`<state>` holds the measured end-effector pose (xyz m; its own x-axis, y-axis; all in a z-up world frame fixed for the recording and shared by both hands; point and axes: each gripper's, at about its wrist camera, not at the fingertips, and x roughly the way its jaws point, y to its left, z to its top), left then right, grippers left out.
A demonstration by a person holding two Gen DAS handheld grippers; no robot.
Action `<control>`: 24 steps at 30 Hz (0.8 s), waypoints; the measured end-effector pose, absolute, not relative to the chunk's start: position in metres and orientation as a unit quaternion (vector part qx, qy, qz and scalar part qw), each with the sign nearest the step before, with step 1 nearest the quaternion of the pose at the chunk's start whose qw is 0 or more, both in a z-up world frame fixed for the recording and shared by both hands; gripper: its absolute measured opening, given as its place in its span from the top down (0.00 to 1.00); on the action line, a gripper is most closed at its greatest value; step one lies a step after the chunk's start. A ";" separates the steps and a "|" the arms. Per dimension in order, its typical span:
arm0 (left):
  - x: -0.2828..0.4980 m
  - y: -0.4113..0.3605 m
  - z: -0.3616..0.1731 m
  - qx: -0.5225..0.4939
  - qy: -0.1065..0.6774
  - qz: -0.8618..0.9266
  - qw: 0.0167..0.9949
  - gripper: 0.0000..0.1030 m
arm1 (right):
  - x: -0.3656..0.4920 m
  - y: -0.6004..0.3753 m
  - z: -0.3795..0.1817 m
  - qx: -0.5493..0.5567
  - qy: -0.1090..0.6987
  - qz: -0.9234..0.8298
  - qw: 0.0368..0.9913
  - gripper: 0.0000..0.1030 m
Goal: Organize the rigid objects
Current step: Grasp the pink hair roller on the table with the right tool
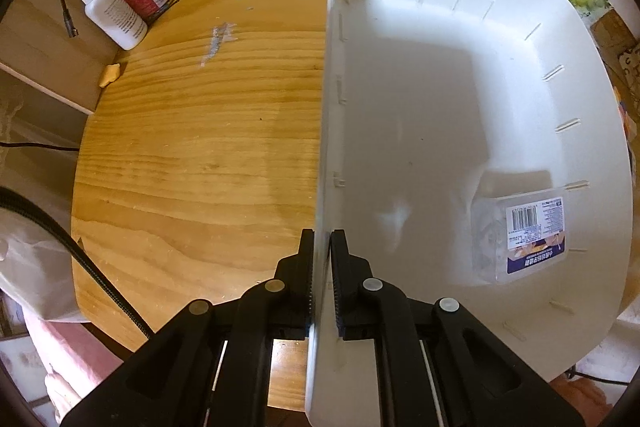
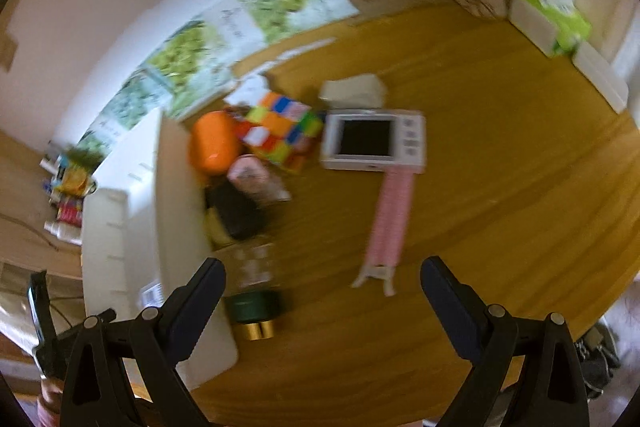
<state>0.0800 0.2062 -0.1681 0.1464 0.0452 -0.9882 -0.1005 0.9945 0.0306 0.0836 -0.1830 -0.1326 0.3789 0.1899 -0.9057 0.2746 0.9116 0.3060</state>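
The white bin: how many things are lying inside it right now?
1. A small clear plastic box with a barcode label lies in a near corner of the white bin, whose wall the left gripper clamps. The fingers may hide a little of the floor.

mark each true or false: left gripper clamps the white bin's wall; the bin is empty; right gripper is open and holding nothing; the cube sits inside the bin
1. The left gripper clamps the wall of the white bin: true.
2. The bin is empty: false, a clear labelled box lies inside.
3. The right gripper is open, holding nothing: true.
4. The colourful cube sits inside the bin: false, it rests on the wooden table outside it.
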 end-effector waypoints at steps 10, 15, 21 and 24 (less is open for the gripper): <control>0.079 0.200 -0.168 -0.017 0.649 0.081 0.756 0.87 | 0.099 -0.231 -0.178 0.266 0.618 -0.040 0.739 0.16; 0.077 0.202 -0.166 -0.031 0.646 0.097 0.756 0.86 | 0.109 -0.238 -0.196 0.280 0.642 -0.036 0.713 0.23; 0.075 0.198 -0.164 -0.034 0.644 0.109 0.757 0.86 | 0.119 -0.245 -0.208 0.278 0.660 -0.030 0.697 0.31; 0.072 0.195 -0.163 -0.035 0.643 0.113 0.756 0.85 | 0.122 -0.247 -0.213 0.276 0.669 -0.031 0.690 0.35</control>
